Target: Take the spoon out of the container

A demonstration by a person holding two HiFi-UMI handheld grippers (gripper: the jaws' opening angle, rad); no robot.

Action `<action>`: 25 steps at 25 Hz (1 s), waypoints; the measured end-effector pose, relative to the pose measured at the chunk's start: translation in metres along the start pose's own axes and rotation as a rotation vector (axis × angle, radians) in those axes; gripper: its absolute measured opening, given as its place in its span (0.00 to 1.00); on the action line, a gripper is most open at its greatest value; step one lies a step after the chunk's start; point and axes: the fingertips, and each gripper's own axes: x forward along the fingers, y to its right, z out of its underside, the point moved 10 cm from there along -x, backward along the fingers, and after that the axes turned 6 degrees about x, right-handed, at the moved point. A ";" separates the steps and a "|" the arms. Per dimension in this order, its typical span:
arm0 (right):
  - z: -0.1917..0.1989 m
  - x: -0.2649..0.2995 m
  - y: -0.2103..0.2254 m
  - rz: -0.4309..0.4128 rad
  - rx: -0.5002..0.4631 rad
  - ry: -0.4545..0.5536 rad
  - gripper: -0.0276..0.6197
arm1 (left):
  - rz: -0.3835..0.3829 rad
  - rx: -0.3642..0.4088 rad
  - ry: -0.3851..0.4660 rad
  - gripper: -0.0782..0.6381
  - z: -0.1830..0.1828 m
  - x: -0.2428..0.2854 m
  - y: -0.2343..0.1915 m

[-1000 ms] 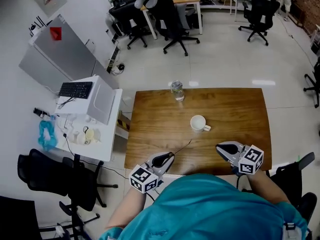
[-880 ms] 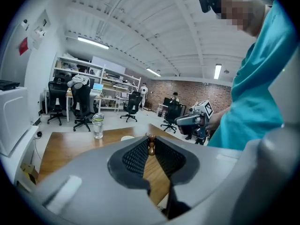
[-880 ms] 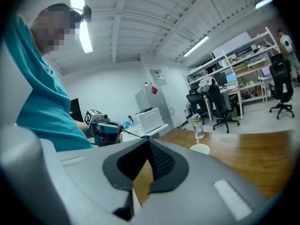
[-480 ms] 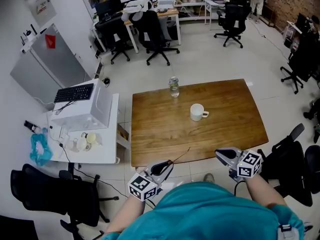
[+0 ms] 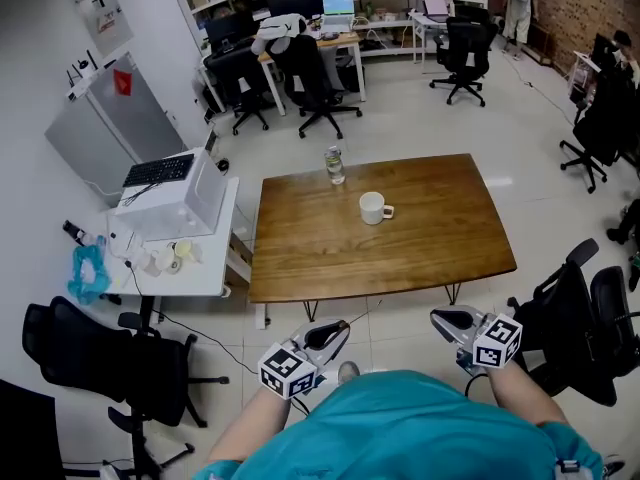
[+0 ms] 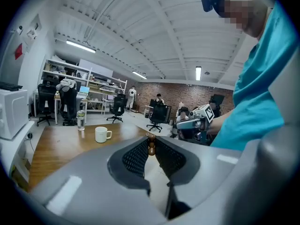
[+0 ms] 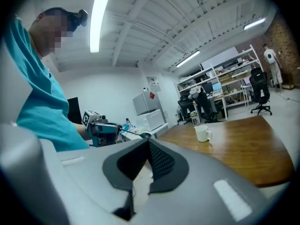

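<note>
Well, my left hand-held gripper [image 5: 340,326] had its jaws drawn almost together on the spoon [image 6: 151,146], pinching the thin handle between the dark pads. The spoon stuck out past the jaw tips, its brown end showing in the left gripper view. It was clear of the white mug [image 5: 373,208] and well apart from it. I held it off the near edge of the wooden counter [image 5: 440,228], above the pale floor. The mug stood upright towards the middle of the counter with its handle turned to my right. A clear bottle [image 5: 334,165] stood near the far edge, beyond the mug. My right hand-held gripper [image 5: 440,319] had its jaws closed together with nothing between them, also short of the counter.
</note>
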 end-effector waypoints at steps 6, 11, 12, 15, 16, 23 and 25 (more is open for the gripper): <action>0.029 -0.117 -0.025 -0.056 -0.006 -0.036 0.05 | -0.014 -0.043 -0.020 0.17 -0.005 0.045 0.131; 0.036 -0.162 -0.050 -0.077 0.003 -0.021 0.05 | -0.031 -0.041 -0.020 0.17 -0.023 0.041 0.186; 0.035 -0.167 -0.056 -0.080 0.003 -0.016 0.05 | -0.034 -0.042 -0.019 0.17 -0.024 0.037 0.193; 0.042 -0.176 -0.071 -0.083 0.020 -0.006 0.05 | -0.038 -0.053 -0.011 0.17 -0.022 0.024 0.207; 0.044 -0.176 -0.076 -0.082 0.029 -0.005 0.05 | -0.037 -0.059 -0.006 0.17 -0.020 0.020 0.210; 0.047 -0.134 -0.128 -0.055 0.018 -0.035 0.05 | -0.020 -0.049 0.042 0.17 -0.015 -0.043 0.202; 0.049 -0.117 -0.148 -0.054 0.040 -0.022 0.05 | -0.016 -0.043 0.048 0.17 -0.015 -0.070 0.196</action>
